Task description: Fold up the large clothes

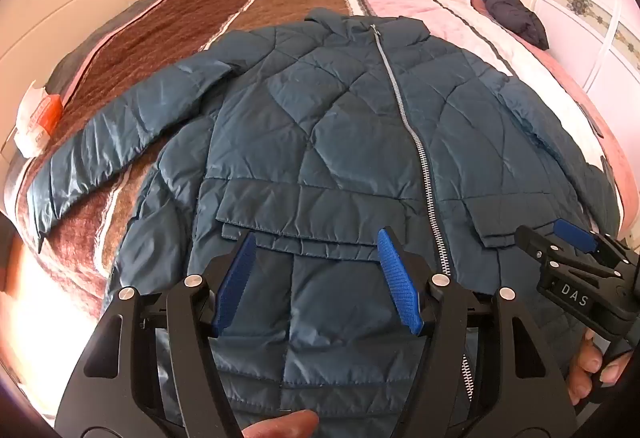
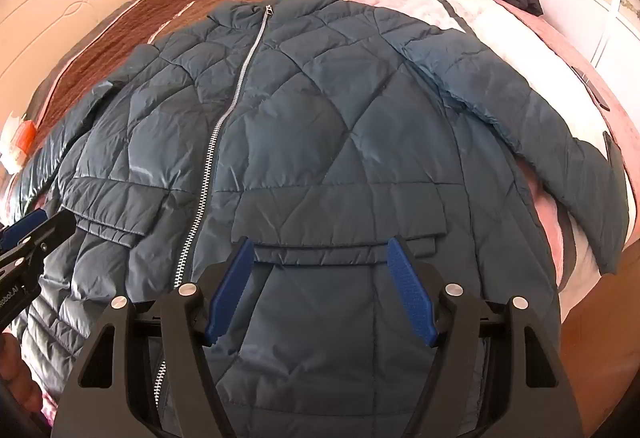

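Teal quilted jacket (image 1: 340,126) lies lengthwise, collar pointing away, under both spread, empty grippers (image 1: 316,282) (image 2: 320,288)

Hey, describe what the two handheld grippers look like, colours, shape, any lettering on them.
Both are matte black plastic. The left gripper and right gripper each have two angular fingers faced with textured blue pads, round silver pivot pins and triangular cut-outs in the frame. Seen from the left wrist view, the right gripper's side carries white lettering reading DAS. No cables or sleeves are visible.
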`<state>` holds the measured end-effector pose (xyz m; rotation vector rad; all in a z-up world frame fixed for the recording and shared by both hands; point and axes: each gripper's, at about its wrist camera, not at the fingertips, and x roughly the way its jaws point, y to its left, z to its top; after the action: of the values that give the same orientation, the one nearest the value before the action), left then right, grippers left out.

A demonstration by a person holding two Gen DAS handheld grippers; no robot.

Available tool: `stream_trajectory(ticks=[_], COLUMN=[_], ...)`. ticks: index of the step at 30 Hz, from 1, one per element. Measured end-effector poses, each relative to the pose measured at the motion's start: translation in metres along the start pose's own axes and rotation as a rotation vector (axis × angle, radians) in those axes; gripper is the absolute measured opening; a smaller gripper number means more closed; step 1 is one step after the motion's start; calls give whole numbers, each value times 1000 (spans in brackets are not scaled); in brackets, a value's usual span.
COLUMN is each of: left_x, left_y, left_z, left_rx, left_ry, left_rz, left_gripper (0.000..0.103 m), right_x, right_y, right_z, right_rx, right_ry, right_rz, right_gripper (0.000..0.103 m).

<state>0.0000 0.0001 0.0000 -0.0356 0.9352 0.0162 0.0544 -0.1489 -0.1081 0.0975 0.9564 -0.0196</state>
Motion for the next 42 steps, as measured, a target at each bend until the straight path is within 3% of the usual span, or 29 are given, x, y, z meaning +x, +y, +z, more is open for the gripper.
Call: stream_trajectory(ticks=[25,28,42], left_x=[4,6,8], left_y=[0,-1,-4], left_z=[-4,-5,-3], left_rx=[1,3,9], left_ry=[22,25,32], left_rz=[-10,-6,-21], left_gripper=[63,68,68], right_x=[5,6,9], right_y=[-5,-7,-16], right_z=[1,1,0], right_rx=[12,21,64], right_ry=[9,14,24], right_rz=[5,9,25], right_gripper=[69,69,69])
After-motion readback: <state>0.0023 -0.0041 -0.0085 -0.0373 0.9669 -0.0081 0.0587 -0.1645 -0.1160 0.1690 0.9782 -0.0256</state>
